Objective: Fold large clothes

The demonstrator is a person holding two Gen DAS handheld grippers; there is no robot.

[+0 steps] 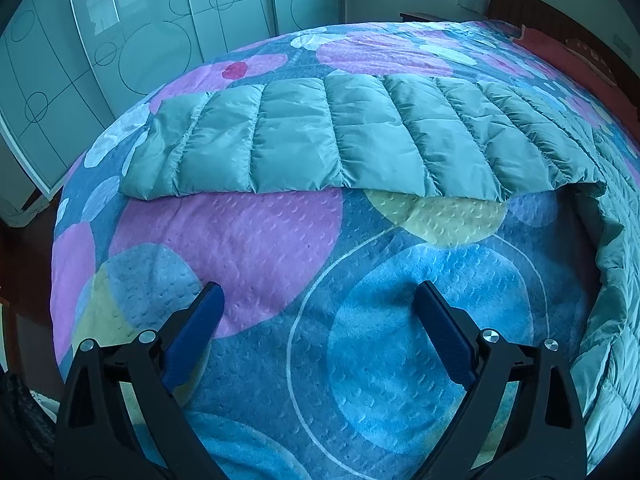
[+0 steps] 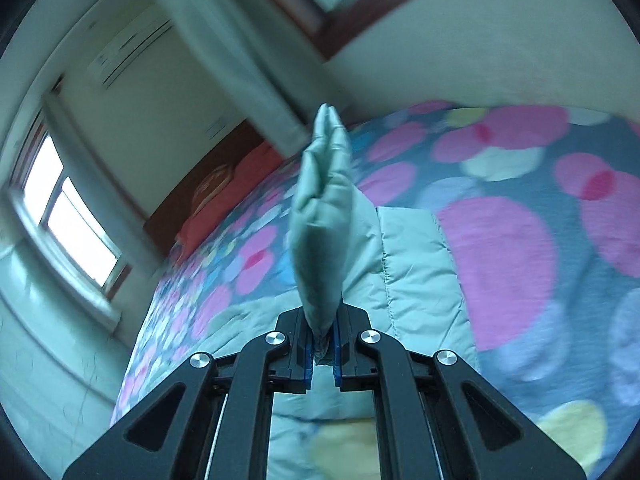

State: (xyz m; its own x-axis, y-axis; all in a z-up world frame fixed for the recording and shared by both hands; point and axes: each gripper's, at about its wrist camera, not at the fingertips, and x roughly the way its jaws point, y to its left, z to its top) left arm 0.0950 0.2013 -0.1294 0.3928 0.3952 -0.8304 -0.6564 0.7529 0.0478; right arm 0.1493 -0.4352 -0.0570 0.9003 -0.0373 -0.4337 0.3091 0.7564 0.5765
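A pale green quilted puffer jacket (image 1: 320, 136) lies spread flat across the bed, and its right part curves up and toward me along the right edge. My left gripper (image 1: 320, 308) is open and empty, low over the bedspread in front of the jacket's near hem. In the right wrist view my right gripper (image 2: 323, 334) is shut on a bunched fold of the jacket (image 2: 324, 220), which stands up from between the pads. The rest of the jacket lies on the bed below it.
The bed (image 1: 248, 248) has a blue bedspread with pink, yellow and blue circles. Sliding wardrobe doors (image 1: 120, 40) stand beyond the bed's far left side. A red pillow (image 2: 224, 200) and dark headboard lie at the bed's head. A window (image 2: 68, 228) is on the left.
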